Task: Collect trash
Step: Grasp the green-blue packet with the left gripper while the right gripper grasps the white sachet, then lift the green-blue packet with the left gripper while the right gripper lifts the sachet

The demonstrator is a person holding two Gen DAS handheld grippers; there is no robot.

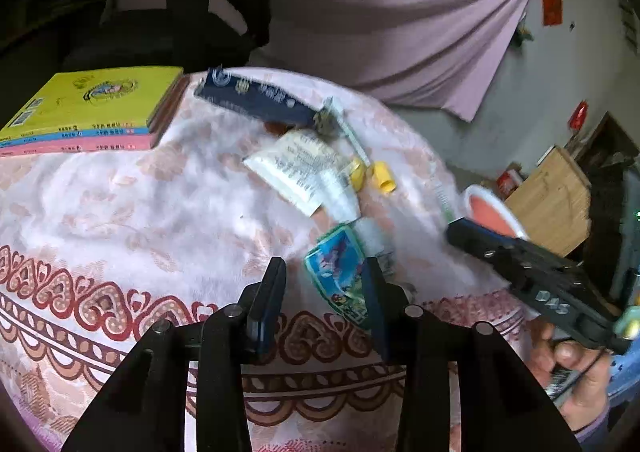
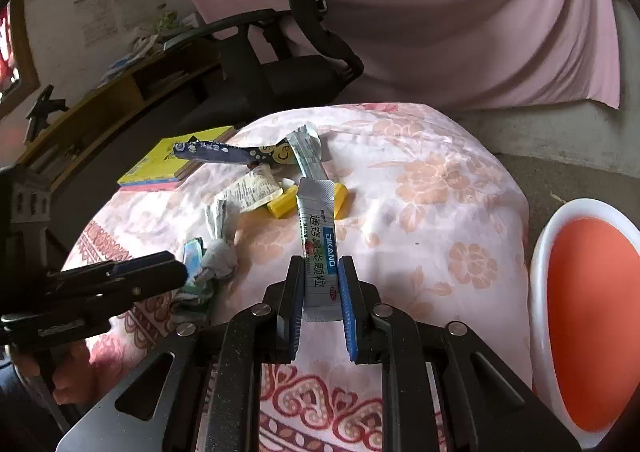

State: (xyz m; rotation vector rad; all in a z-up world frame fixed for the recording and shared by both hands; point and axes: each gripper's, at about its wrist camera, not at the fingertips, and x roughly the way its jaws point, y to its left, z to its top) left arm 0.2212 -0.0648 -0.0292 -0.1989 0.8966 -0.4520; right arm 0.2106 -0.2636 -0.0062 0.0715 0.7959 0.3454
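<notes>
My right gripper (image 2: 320, 272) is shut on a long white sachet (image 2: 318, 236) printed with blue and green, and holds it above the cloth-covered table (image 2: 420, 187). My left gripper (image 1: 324, 272) is open, its jaws on either side of a blue-green wrapper (image 1: 340, 272) that lies on the cloth. More trash lies beyond: a white printed packet (image 1: 300, 167), yellow pieces (image 1: 380, 175), a dark blue wrapper (image 1: 256, 99), a crumpled grey-white wrapper (image 2: 220, 244) and a silver sachet (image 2: 308, 151).
An orange bin with a white rim (image 2: 580, 316) stands right of the table; it also shows in the left wrist view (image 1: 492, 211). A stack of books (image 1: 92, 111) lies at the table's far left. A black office chair (image 2: 288, 67) stands behind.
</notes>
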